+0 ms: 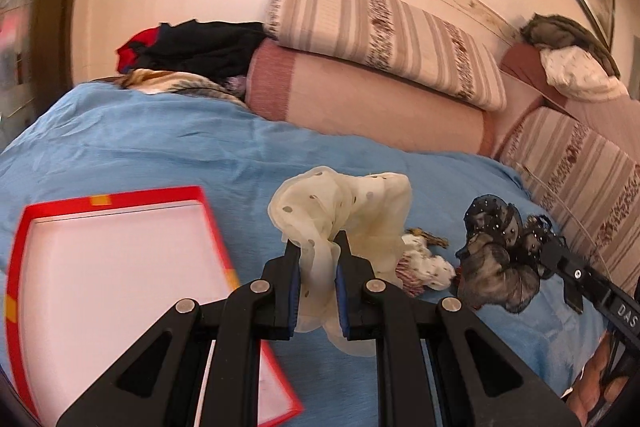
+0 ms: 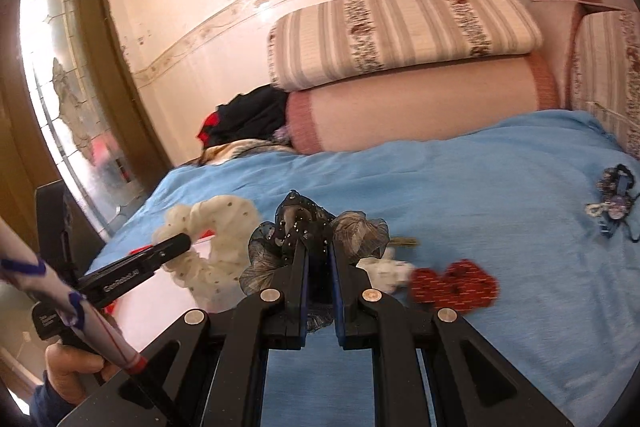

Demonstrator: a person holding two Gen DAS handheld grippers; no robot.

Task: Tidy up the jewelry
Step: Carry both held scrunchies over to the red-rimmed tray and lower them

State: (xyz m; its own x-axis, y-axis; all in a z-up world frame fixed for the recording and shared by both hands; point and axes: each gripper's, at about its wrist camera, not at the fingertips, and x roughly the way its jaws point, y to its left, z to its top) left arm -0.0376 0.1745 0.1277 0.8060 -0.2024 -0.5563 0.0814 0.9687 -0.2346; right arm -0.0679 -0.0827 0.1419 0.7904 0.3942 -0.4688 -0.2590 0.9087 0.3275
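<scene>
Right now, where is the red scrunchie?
In the right wrist view the red scrunchie lies on the blue bedspread, just right of the right gripper, beside a small white scrunchie; the left wrist view barely shows it.

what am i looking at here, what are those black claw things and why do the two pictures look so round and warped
The black claws are two hand-held grippers; a person squeezes one in each hand. Each carries a fisheye camera looking along its fingers, which bends the room. One picture is from the left gripper, clamped on a cream dotted scrunchie. The other is from the right gripper, clamped on a dark sheer scrunchie. Each gripper also shows in the other's picture.

Below lies a blue bedspread. On it: a red-rimmed box with a white inside, a red scrunchie, a small white hair tie and a dark tangle of hair accessories farther off. Striped cushions sit behind.
</scene>
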